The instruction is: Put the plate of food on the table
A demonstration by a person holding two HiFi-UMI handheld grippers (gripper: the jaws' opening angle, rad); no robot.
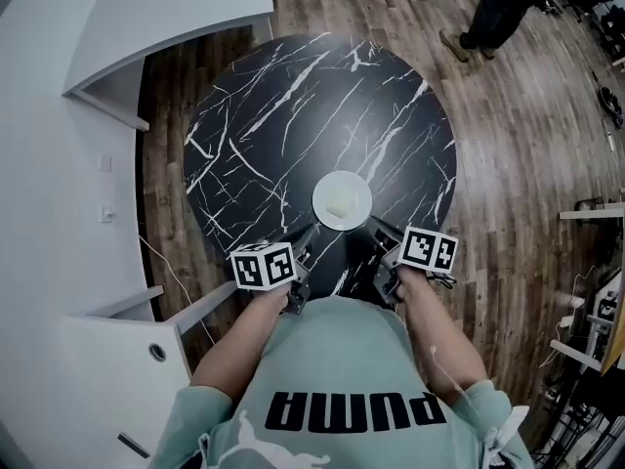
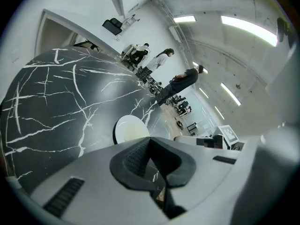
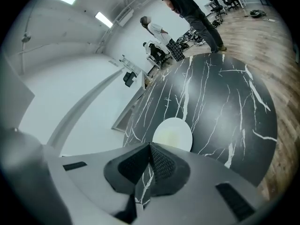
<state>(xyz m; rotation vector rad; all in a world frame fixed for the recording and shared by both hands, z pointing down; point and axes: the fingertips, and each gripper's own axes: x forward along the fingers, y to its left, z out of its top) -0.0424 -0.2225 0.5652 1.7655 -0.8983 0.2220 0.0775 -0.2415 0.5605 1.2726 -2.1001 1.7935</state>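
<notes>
A white plate (image 1: 342, 200) with a pale piece of food on it rests on the round black marble table (image 1: 293, 115), near the table's front edge. My left gripper (image 1: 307, 234) sits just left of and behind the plate, and my right gripper (image 1: 379, 229) just right of it; neither touches it. In the left gripper view the jaws (image 2: 150, 140) meet at their tips with nothing between them, the plate (image 2: 131, 129) lying just beyond. The right gripper's jaws (image 3: 150, 146) are likewise closed and empty, short of the plate (image 3: 173, 132).
A curved white counter (image 1: 59, 164) runs along the table's left side. Wooden floor (image 1: 518, 145) surrounds the table on the right. A person (image 1: 493, 13) stands beyond the table's far right. Shelving (image 1: 596, 311) stands at the right edge.
</notes>
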